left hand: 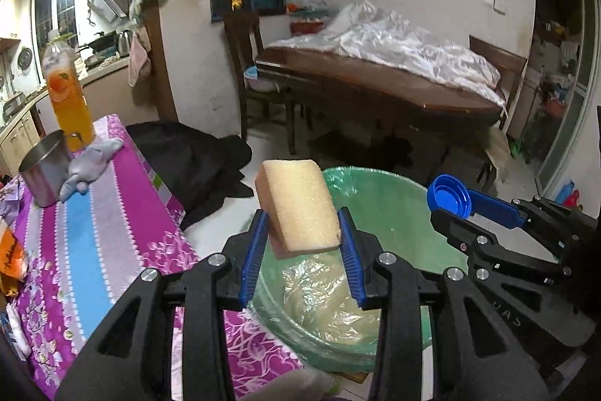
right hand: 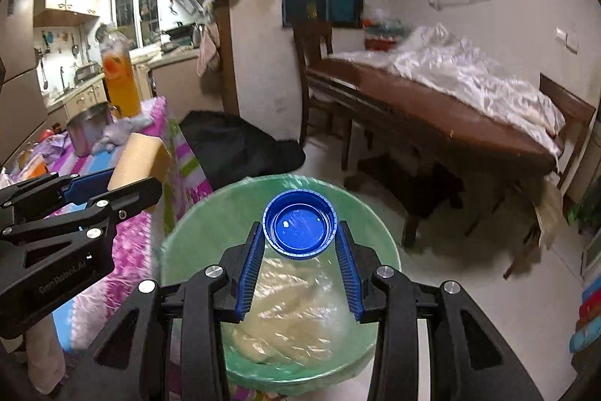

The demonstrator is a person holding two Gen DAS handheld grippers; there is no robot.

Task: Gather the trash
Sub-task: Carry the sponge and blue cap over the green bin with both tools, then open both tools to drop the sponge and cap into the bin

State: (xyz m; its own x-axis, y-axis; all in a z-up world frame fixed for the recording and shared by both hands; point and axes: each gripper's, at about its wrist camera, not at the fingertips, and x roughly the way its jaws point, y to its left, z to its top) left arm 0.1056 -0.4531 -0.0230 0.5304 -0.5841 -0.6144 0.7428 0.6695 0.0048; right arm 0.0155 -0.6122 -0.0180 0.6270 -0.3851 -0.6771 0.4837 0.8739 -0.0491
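Observation:
My left gripper (left hand: 305, 226) is shut on a yellow sponge (left hand: 300, 203) and holds it above the near rim of a green-lined trash bin (left hand: 390, 209). My right gripper (right hand: 299, 235) is shut on a blue bottle cap (right hand: 299, 226), open side facing the camera, over the same bin (right hand: 188, 243). The bin holds crumpled clear plastic (right hand: 289, 299). The right gripper with the cap (left hand: 450, 198) shows at the right of the left wrist view. The left gripper with the sponge (right hand: 137, 160) shows at the left of the right wrist view.
A table with a pink and blue striped cloth (left hand: 86, 243) stands left of the bin, bearing an orange drink bottle (left hand: 67, 93), a steel mug (left hand: 43, 171), a grey cloth (left hand: 88, 164) and an orange wrapper (left hand: 11, 250). A black bag (left hand: 203, 160) lies on the floor. A wooden table (left hand: 375, 85) stands behind.

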